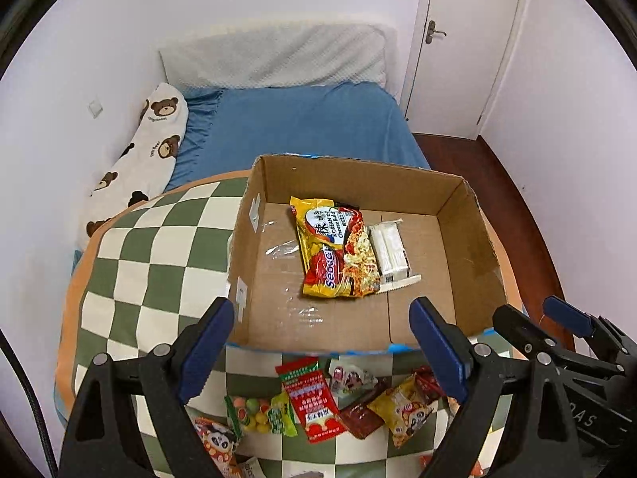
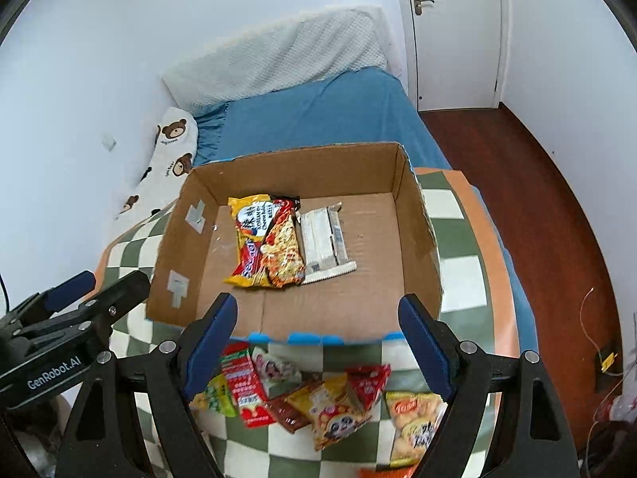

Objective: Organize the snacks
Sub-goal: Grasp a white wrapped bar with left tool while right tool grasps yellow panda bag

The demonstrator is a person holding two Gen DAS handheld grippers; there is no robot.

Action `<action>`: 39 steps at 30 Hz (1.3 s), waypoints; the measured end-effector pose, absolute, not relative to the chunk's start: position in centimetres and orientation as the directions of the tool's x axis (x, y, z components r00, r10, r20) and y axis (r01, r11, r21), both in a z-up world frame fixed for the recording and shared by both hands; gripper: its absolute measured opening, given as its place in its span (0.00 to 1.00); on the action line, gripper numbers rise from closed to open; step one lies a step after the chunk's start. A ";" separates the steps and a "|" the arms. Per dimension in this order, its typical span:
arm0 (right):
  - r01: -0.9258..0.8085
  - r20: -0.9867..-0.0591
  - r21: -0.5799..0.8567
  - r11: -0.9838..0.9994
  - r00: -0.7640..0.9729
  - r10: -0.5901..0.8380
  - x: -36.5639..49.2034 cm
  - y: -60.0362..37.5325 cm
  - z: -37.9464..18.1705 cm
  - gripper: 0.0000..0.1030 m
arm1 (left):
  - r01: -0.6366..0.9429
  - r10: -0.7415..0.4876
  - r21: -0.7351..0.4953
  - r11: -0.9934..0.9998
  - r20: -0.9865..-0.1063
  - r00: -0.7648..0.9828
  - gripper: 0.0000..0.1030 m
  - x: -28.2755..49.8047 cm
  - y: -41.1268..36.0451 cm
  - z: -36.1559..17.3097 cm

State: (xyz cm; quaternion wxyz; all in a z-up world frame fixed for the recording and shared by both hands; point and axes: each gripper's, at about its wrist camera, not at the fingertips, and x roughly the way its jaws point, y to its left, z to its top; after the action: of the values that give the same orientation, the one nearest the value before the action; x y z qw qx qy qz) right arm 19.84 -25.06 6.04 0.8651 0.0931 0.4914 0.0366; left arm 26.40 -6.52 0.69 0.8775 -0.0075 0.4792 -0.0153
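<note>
Left-wrist and right-wrist views, read left to right. We hold the left gripper (image 1: 320,342) with its fingers (image 1: 207,344) spread wide and nothing between them. The right gripper (image 2: 316,338) sits just beside it, equally wide and equally empty.

Beyond the fingertips of both lies the open cardboard box (image 1: 469,247), resting on a green-and-white checkered cushion (image 1: 159,263) on the bed (image 1: 310,123). Inside the box, ahead of the left gripper's fingers, we see a yellow-and-red instant noodle packet (image 1: 336,249), and touching its right edge a white wrapped wafer pack (image 1: 392,253).

Below the fingers, on the cushion just beside the box's near wall, the loose snacks wait: a green candy bag (image 1: 258,414), a red sachet (image 1: 312,398), a dark brown sachet (image 1: 360,412) and a yellow panda-print packet (image 1: 404,406). In the right-wrist view a yellow biscuit bag (image 2: 414,422) lies beneath the right-hand finger.

We judge the step in hand to be the interval between placements: two items are boxed and both grippers are free. The next move calls for lowering one gripper over a single loose packet, straddling it with the fingers, and closing without catching an overlapping neighbour.
</note>
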 end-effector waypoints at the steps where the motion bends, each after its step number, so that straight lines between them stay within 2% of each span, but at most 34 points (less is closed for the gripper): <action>1: 0.030 -0.846 0.206 0.978 0.508 0.163 19.3 -25.2 6.1 0.83 | 0.013 -0.036 -0.034 0.999 -0.844 0.536 0.88 26.0 -6.4 0.7; 6: 0.039 -0.880 0.256 0.966 0.423 0.216 16.9 -25.4 3.8 0.86 | -0.042 -0.032 -0.058 0.997 -0.883 0.468 0.88 23.6 -4.4 -1.4; 13: 0.091 -0.937 0.287 0.954 0.234 0.260 14.8 -25.5 -3.8 0.86 | -0.159 -0.016 -0.057 0.986 -0.969 0.247 0.88 18.5 0.5 -9.6; 19: 0.016 -0.969 0.221 0.975 0.117 0.218 14.9 -23.8 -8.8 0.86 | -0.265 -0.005 -0.022 0.964 -0.998 0.062 0.87 14.2 4.0 -17.1; 27: -0.134 -0.989 0.146 0.980 0.020 0.150 17.2 -20.8 -14.0 0.85 | -0.252 -0.049 -0.008 0.968 -0.986 -0.158 0.87 12.1 3.7 -25.6; 30: -0.165 -0.996 0.093 0.982 -0.020 0.091 17.7 -20.0 -16.2 0.78 | -0.285 -0.077 -0.028 0.958 -0.983 -0.164 0.87 11.4 3.9 -26.8; 31: -0.163 -0.997 0.082 0.983 -0.026 0.079 17.8 -20.0 -16.6 0.68 | -0.295 -0.079 -0.030 0.955 -0.984 -0.158 0.85 11.1 3.9 -27.0; 32: -0.155 -0.996 0.085 0.984 -0.036 0.080 17.7 -20.0 -17.1 0.59 | -0.303 -0.080 -0.031 0.952 -0.986 -0.148 0.75 10.9 4.0 -27.1; 35: -0.123 -0.996 0.086 0.989 -0.039 0.082 16.9 -20.4 -17.5 0.51 | -0.324 -0.070 -0.022 0.946 -0.988 -0.138 0.56 9.8 4.2 -27.6; 39: -0.101 -0.991 0.110 0.989 -0.088 0.101 14.3 -20.5 -17.7 0.49 | -0.335 -0.066 -0.029 0.942 -0.993 -0.101 0.50 8.4 3.9 -27.4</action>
State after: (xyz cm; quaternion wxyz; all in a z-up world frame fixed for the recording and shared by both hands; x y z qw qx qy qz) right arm 14.35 -20.52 -17.72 0.6751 0.0001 0.7339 0.0750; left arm 8.43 3.95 -27.37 0.6564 -0.1364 0.7349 0.1023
